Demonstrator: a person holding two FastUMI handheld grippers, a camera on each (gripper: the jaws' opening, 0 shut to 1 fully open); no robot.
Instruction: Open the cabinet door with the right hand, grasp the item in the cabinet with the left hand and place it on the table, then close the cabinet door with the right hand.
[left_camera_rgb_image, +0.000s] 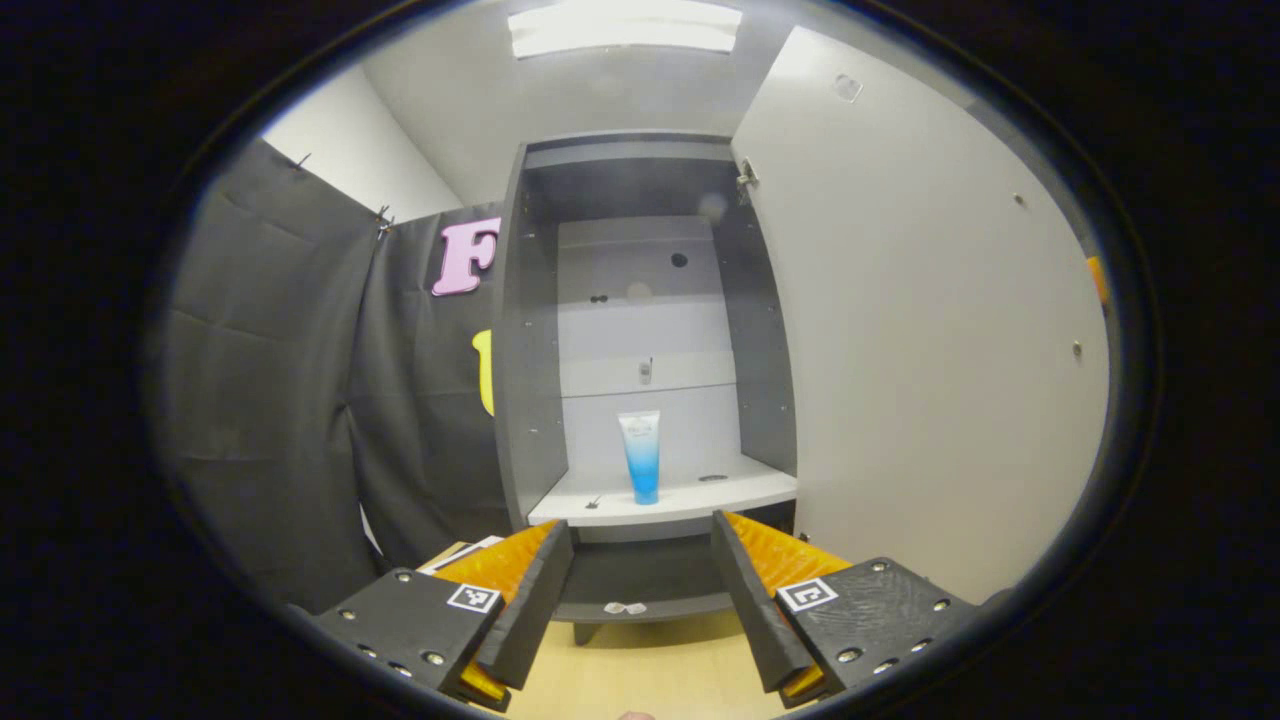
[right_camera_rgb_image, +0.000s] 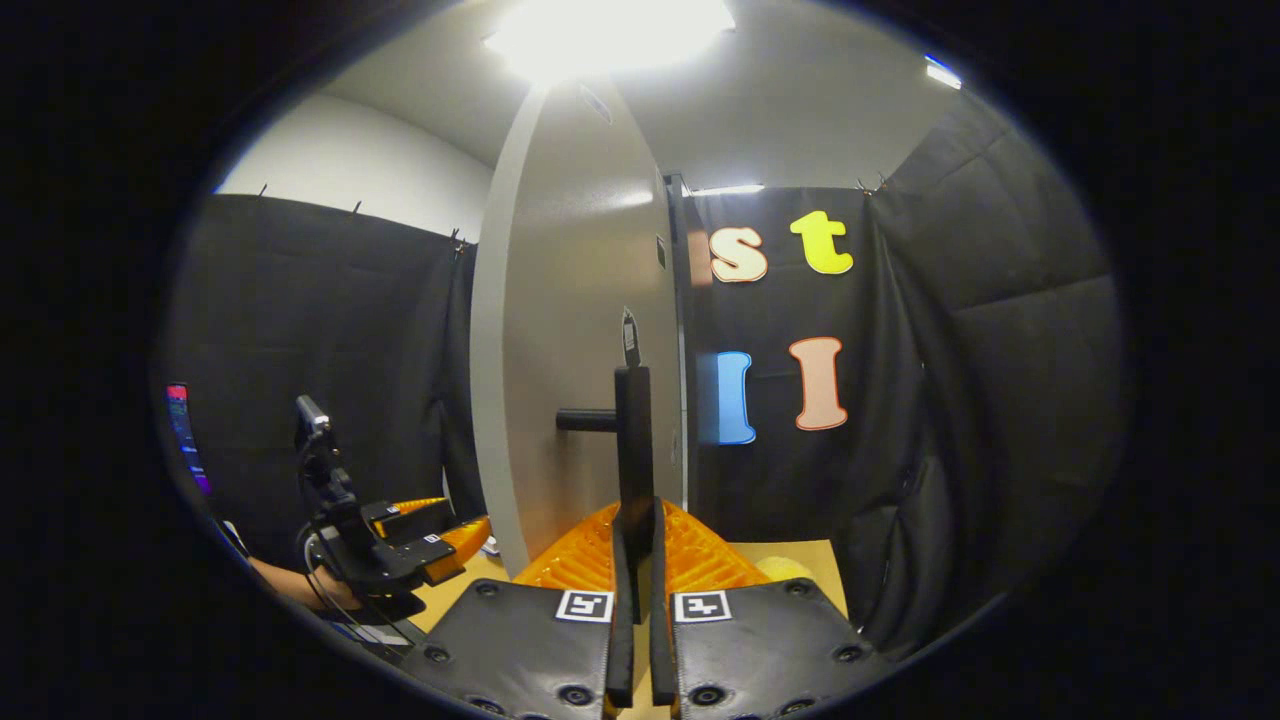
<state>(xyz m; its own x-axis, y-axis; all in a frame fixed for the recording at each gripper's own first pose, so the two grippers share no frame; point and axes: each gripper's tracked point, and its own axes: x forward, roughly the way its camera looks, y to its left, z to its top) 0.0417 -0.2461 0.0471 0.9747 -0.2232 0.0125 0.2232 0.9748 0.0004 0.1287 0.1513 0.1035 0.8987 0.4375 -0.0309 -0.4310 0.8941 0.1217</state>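
Grey cabinet door (left_camera_rgb_image: 940, 330) open; right gripper (right_camera_rgb_image: 636, 560) clamped on its black bar handle (right_camera_rgb_image: 633, 440). Left gripper (left_camera_rgb_image: 640, 580) spread, facing blue-white tube (left_camera_rgb_image: 640, 455) inside the cabinet. Grasp, placing, closing remain.

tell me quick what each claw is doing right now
Left claw: open, empty, facing the tube in the cabinet.
Right claw: shut on the door handle.

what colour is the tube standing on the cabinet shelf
The tube fades from white at the top to blue at its base, best seen in the left gripper view.
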